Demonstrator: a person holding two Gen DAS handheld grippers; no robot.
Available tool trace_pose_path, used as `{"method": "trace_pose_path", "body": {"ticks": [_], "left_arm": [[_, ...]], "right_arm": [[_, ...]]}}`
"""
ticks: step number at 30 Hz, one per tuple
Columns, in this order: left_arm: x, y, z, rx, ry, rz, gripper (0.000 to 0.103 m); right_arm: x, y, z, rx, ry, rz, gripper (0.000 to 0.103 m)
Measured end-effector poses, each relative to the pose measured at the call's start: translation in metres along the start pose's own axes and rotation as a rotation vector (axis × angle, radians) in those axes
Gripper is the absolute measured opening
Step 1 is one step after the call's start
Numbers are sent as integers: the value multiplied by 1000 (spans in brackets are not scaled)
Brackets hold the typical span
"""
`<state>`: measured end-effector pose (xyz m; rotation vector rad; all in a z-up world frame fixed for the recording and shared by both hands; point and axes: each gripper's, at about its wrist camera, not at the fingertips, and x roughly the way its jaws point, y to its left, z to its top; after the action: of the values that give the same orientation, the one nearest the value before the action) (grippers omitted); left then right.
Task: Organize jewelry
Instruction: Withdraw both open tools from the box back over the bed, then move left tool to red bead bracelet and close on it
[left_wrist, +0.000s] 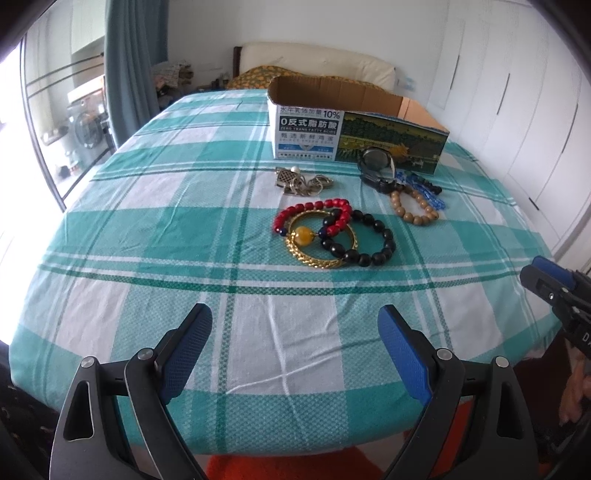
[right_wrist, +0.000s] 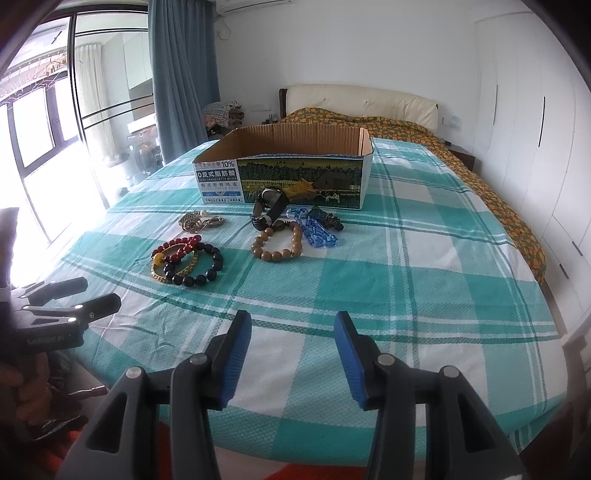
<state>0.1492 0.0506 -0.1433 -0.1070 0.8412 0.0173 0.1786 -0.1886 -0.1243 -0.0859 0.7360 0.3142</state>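
Jewelry lies on a teal checked bedspread (left_wrist: 184, 229) before an open cardboard box (left_wrist: 306, 136) (right_wrist: 295, 177). A red bead bracelet (left_wrist: 314, 212) (right_wrist: 177, 245), a gold bangle (left_wrist: 321, 258) (right_wrist: 162, 275) with a yellow bead, and a black bead bracelet (left_wrist: 384, 243) (right_wrist: 207, 273) overlap. A tan bead bracelet (left_wrist: 413, 210) (right_wrist: 277, 247), blue beads (left_wrist: 432, 195) (right_wrist: 317, 232), a watch (left_wrist: 376, 162) (right_wrist: 269, 206) and a metal chain (left_wrist: 303, 182) (right_wrist: 201, 221) lie nearer the box. My left gripper (left_wrist: 295, 332) is open wide and empty, short of the bracelets. My right gripper (right_wrist: 293, 339) is open, narrower, also empty.
White wardrobe doors (right_wrist: 535, 110) run along the right. A window (right_wrist: 37, 129) and blue curtain (right_wrist: 177, 74) stand at the left. An orange patterned blanket (right_wrist: 406, 125) covers the bed's far end. The near edge of the bed lies just under both grippers.
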Motion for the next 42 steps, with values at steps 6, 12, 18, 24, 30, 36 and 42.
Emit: {"method": "trace_pose_path", "body": {"ticks": [6, 12, 18, 24, 30, 36, 42], "left_arm": [[3, 3, -1, -10, 3, 5, 92], [6, 8, 0, -27, 8, 3, 92], [9, 10, 0, -34, 21, 1, 92], [7, 12, 6, -43, 15, -7, 92], [7, 16, 17, -56, 10, -19, 92], [10, 23, 31, -71, 7, -17, 92], [17, 27, 43, -71, 12, -8, 92]], "right_arm": [[6, 0, -3, 7, 21, 7, 48], [10, -3, -3, 27, 36, 15, 48], [14, -4, -1, 42, 51, 26, 48], [16, -2, 6, 40, 50, 36, 48], [19, 0, 15, 42, 52, 48, 48], [24, -1, 22, 50, 62, 57, 48], [33, -1, 32, 51, 68, 69, 48]]}}
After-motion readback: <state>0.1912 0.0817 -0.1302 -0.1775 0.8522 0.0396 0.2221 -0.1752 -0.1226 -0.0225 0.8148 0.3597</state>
